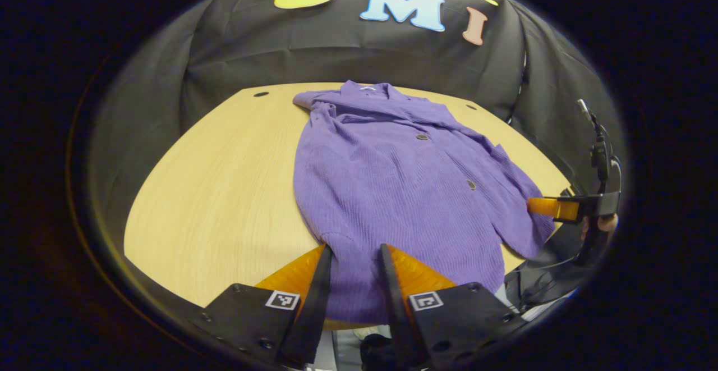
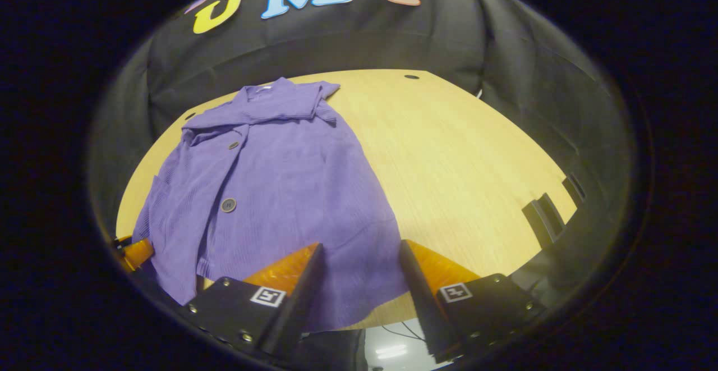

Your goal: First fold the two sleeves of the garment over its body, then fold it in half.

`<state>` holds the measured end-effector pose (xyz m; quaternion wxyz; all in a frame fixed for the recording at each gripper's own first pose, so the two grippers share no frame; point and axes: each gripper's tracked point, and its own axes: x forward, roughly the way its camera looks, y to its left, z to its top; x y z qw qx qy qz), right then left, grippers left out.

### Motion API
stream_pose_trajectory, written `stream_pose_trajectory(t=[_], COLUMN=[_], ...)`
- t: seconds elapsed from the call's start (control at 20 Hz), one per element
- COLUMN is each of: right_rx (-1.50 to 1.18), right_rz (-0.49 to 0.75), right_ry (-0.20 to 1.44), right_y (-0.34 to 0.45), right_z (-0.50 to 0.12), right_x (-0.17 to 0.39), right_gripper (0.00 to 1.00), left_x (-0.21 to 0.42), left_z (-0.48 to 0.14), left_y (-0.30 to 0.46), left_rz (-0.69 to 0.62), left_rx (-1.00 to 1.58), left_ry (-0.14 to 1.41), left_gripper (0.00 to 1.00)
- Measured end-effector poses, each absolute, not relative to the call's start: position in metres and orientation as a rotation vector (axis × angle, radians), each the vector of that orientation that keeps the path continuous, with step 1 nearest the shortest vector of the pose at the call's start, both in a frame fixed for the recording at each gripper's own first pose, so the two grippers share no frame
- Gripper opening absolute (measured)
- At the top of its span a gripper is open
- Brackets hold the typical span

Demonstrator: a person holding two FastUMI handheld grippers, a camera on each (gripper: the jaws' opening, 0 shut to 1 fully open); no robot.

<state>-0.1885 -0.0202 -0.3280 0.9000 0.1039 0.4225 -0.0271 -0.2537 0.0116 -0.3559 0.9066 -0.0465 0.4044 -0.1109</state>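
Both grippers, left [image 1: 354,259] and right [image 2: 359,256], hover spread over the cardigan's [image 1: 392,191] hem just ahead; pinch both corners evenly.

My purple ribbed cardigan [image 1: 392,191] lies flat, front up and buttoned with dark buttons, its collar [image 1: 367,93] at the far edge of the surface [image 1: 213,191] and its hem draped over the near edge. One sleeve [image 1: 521,202] lies along the body's side.
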Motion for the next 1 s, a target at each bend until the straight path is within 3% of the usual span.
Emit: stream_pose_trajectory(t=[0.05, 0.1, 0.2, 0.25, 0.3, 0.35, 0.45, 0.7, 1.0], right_rx=[0.208, 0.199, 0.185, 0.182, 0.181, 0.184, 0.254, 0.299, 0.271], right_rz=[-0.036, -0.031, -0.028, -0.04, -0.04, -0.033, -0.028, 0.047, 0.158], right_ry=[0.874, 0.872, 0.874, 0.876, 0.885, 0.897, 0.885, 0.777, 0.64], right_y=[-0.014, -0.009, -0.002, -0.001, 0.0, 0.001, 0.002, -0.004, 0.009], right_z=[-0.327, -0.326, -0.324, -0.325, -0.325, -0.325, -0.309, -0.251, -0.192], right_x=[-0.187, -0.186, -0.185, -0.184, -0.184, -0.183, -0.176, -0.132, -0.065], right_gripper=[0.77, 0.55, 0.31, 0.24, 0.13, 0.13, 0.04, 0.03, 0.03], left_x=[-0.252, -0.25, -0.25, -0.25, -0.25, -0.248, -0.234, -0.196, -0.105], left_z=[-0.36, -0.359, -0.358, -0.358, -0.358, -0.356, -0.355, -0.307, -0.245], left_y=[0.012, 0.013, 0.006, 0.006, 0.006, 0.005, -0.006, -0.021, -0.029], left_rz=[-0.2, -0.194, -0.231, -0.229, -0.222, -0.237, -0.237, -0.278, -0.251], left_rx=[-0.118, -0.127, -0.128, -0.137, -0.169, -0.192, -0.243, -0.239, -0.298], left_ry=[0.852, 0.856, 0.884, 0.895, 0.914, 0.928, 0.923, 0.818, 0.672], left_gripper=[0.45, 0.32, 0.2, 0.2, 0.09, 0.09, 0.08, 0.07, 0.07])
